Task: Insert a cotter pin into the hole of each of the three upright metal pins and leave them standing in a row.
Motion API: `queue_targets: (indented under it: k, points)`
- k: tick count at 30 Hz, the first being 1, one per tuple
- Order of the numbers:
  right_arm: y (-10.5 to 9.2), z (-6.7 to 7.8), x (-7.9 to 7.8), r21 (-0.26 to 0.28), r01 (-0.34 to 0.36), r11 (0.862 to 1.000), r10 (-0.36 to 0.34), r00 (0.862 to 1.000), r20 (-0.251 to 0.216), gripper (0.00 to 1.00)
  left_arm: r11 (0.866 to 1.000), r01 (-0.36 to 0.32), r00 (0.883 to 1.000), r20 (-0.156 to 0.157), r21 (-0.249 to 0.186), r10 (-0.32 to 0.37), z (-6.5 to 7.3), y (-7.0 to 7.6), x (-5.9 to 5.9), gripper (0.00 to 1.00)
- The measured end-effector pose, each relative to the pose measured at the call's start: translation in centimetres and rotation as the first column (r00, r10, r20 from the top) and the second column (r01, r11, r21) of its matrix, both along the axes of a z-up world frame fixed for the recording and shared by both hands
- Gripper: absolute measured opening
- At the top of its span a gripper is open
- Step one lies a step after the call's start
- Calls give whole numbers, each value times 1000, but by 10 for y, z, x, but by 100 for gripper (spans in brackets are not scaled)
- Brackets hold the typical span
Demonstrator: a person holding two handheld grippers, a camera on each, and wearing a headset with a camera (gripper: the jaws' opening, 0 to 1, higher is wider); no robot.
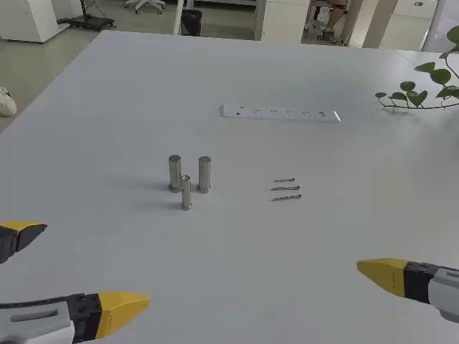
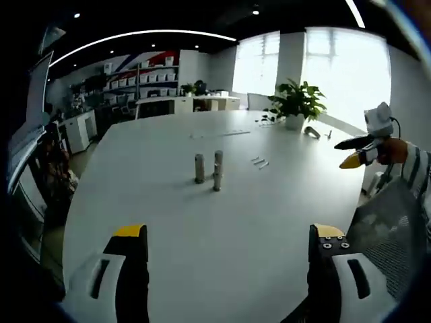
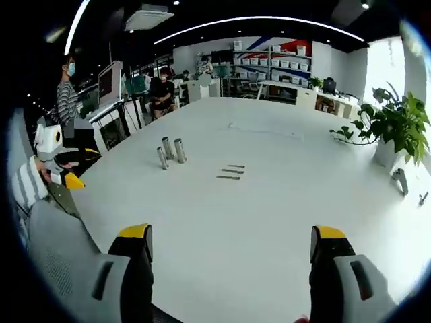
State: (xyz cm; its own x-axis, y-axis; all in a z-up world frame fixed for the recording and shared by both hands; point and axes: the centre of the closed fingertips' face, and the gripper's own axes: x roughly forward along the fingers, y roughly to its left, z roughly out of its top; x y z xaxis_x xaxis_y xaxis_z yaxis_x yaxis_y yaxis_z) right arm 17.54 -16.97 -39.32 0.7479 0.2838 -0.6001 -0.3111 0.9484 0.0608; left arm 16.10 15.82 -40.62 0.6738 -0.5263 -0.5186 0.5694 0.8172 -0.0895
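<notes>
Three upright metal pins [image 1: 188, 179] stand in a tight cluster at the table's middle, two behind and a shorter one in front. To their right, three cotter pins [image 1: 285, 188] lie in a stack of parallel lines. My left gripper [image 1: 75, 269] is open near the front left edge, well short of the pins [image 2: 210, 171]. One yellow fingertip [image 1: 384, 272] of the right gripper shows at the front right. In its own view the right gripper [image 3: 231, 233] is open and holds nothing, with the pins [image 3: 170, 153] and cotter pins [image 3: 231, 172] far ahead.
A white power strip [image 1: 280, 113] lies behind the parts. A potted plant [image 1: 430, 86] reaches in at the far right. People [image 3: 67, 94] stand beyond the table's far side. The white table [image 1: 229, 258] is bare between grippers and parts.
</notes>
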Motion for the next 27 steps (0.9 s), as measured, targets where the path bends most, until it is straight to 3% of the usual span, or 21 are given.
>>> queue_targets:
  k: [3,5,10,12,15,23,27]
  points:
    - [2,0,-1,-2,-11,1000,11,1000,-1,97,1000,-8,1000,6,-2,8,0,0,1,99]
    - [4,-1,-2,-12,-25,1000,25,1000,-2,98,1000,-11,1000,22,-6,11,1,0,3,99]
    - [7,2,0,-28,-41,999,42,999,19,98,999,-16,1000,25,-29,17,4,-2,4,99]
    - [9,5,1,-20,-46,999,47,998,35,98,999,-16,1000,21,-35,16,4,-3,3,99]
    - [14,15,6,12,-49,999,48,994,98,99,999,-11,1000,23,-43,12,4,-4,2,99]
    - [13,17,8,14,-45,999,43,994,98,98,999,-25,999,38,-44,27,6,-1,3,99]
    - [12,18,8,15,-42,999,40,995,95,98,999,-40,997,60,-33,42,8,3,6,99]
